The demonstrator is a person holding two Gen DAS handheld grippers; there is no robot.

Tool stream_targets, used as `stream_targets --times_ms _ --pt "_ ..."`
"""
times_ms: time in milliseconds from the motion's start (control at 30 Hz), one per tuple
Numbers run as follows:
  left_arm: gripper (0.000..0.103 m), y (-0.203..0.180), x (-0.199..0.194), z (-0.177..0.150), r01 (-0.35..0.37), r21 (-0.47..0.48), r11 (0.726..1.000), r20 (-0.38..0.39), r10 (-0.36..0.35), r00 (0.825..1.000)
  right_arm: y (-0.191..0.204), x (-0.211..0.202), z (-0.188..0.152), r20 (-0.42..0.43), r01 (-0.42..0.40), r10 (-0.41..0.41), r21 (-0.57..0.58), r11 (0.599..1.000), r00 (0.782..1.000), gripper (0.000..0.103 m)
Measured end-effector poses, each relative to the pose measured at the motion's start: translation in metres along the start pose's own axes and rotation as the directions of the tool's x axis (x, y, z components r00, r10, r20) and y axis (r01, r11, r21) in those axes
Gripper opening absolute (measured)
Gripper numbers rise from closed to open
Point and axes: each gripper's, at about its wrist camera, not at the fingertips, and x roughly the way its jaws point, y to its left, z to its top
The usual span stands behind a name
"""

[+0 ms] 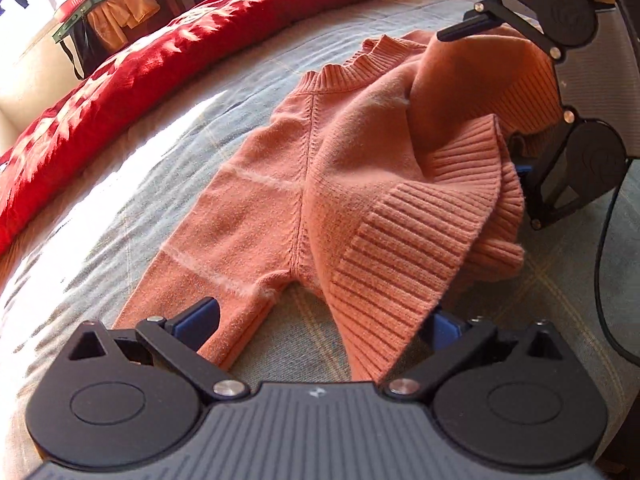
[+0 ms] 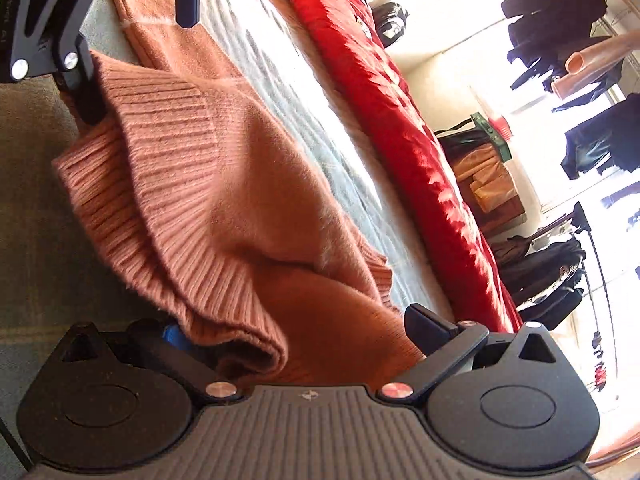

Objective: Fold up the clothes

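A red quilt [image 1: 168, 56] stretches from nine toward twelve o'clock over the grey-blue bedcover [image 1: 160, 184]; dark garments [image 2: 560, 8] hang at two o'clock.

Both the left gripper [image 1: 320, 324] and right gripper [image 2: 294, 328] are black with ribbed grey bases, silver screws, blue-padded jaws.

You've got a bed [image 1: 192, 128] with a pale blue-grey plaid cover. The orange knit sweater [image 1: 280, 184] lies right on it, partly bunched up, and beyond the sweater a red quilt [image 1: 160, 60] runs along the bed's far edge.
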Motion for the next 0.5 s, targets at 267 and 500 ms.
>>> stream_targets --times_ms 267,500 --pt "0.102 -0.022 -0.021 0.011 0.086 0.122 0.989 0.134 -0.102 0.986 -0.031 -0.025 0.016 0.09 0.021 -0.03 0.097 0.995 0.995 0.103" --pt "0.102 -0.069 0.002 0.029 0.112 0.339 0.934 0.185 -0.183 0.965 -0.035 -0.027 0.009 0.096 -0.017 0.007 0.101 0.995 0.995 0.103"
